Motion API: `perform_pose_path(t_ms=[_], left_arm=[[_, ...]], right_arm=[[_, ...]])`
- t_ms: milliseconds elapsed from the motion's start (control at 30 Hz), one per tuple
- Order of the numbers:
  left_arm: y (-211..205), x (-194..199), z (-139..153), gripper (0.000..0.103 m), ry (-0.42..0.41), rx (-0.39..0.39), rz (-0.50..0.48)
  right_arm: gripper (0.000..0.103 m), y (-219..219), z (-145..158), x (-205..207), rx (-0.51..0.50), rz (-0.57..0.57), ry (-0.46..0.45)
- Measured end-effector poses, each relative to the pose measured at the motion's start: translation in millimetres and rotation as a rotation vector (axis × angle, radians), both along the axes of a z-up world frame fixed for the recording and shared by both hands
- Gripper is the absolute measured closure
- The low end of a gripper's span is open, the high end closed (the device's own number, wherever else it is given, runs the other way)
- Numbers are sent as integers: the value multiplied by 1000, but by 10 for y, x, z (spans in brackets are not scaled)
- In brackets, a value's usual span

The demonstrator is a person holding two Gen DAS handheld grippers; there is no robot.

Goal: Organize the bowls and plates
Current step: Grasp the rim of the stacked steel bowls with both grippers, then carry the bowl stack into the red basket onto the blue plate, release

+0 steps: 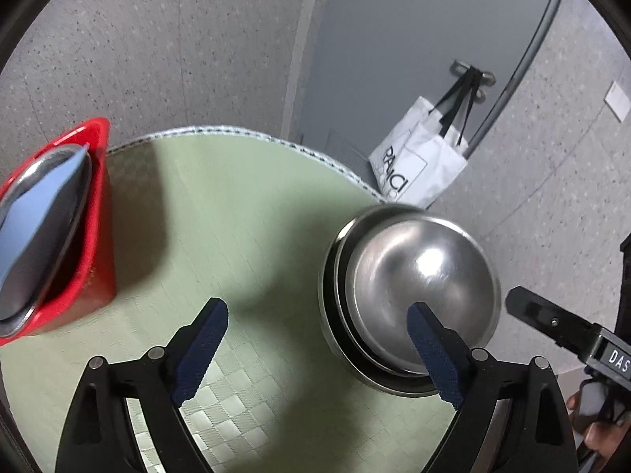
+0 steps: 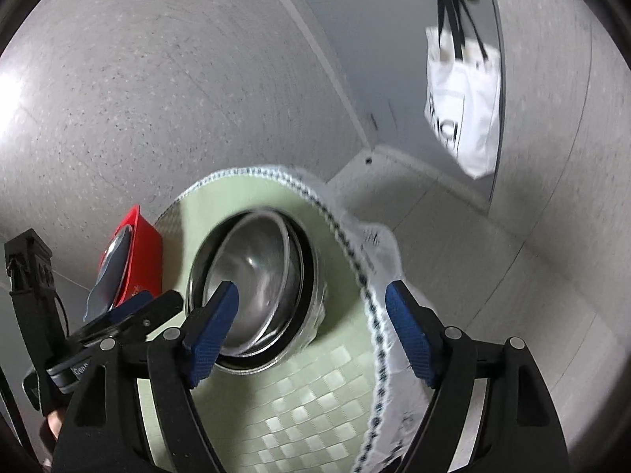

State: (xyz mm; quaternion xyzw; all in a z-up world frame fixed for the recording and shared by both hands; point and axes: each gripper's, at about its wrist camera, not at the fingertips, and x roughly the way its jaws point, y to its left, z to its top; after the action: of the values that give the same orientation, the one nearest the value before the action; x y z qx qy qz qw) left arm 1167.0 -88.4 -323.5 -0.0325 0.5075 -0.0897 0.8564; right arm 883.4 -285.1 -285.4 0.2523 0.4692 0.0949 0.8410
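A stack of nested steel bowls (image 1: pixel 418 287) stands on the green checked table mat (image 1: pixel 236 236) at the right; it also shows in the right wrist view (image 2: pixel 256 291). A red basket (image 1: pixel 94 236) at the left holds steel plates (image 1: pixel 43 232) on edge, with a pale blue piece in front. My left gripper (image 1: pixel 319 351) is open and empty above the mat, its right finger (image 1: pixel 432 354) over the near rim of the bowls. My right gripper (image 2: pixel 311 331) is open and empty, its left finger (image 2: pixel 213 335) before the bowls. Its tip also shows in the left wrist view (image 1: pixel 532 311).
The round table ends in a patterned white cloth edge (image 2: pixel 366 287). Beyond it are a speckled grey wall and a grey door with a white tote bag (image 1: pixel 418 161) hanging from its handle. The basket also shows in the right wrist view (image 2: pixel 138 256).
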Motion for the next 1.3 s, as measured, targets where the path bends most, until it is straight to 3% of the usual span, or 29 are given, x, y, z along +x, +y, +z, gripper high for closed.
perform_pose_path(t_ms=[400,500,567,700,767,833,1067,1300], left_arm=[[-224,324,-282,14,59,33,-14],[-231,366,-359,18,75,31,-21],[-248,409,-412,19,88,26,-23],[-283,472,-456,34,87,-13,-51],[-293,493,-454,50,85,-37,-69],[-286,490,-445,58,76,-57,-84],[-258,380,-440,63,59,-36,-84],[-108,63,-84,65,6,-73,-116]], right_arm=[[24,143,-332,155,109,17,68],[25,187,-406,191,128,27,84],[35,214,-435,217,140,33,91],[46,251,-492,240,127,29,100],[57,223,-536,242,135,17,102],[68,199,-577,238,124,0,110],[69,224,-537,123,113,-27,101],[69,285,-204,-116,106,-62,37]])
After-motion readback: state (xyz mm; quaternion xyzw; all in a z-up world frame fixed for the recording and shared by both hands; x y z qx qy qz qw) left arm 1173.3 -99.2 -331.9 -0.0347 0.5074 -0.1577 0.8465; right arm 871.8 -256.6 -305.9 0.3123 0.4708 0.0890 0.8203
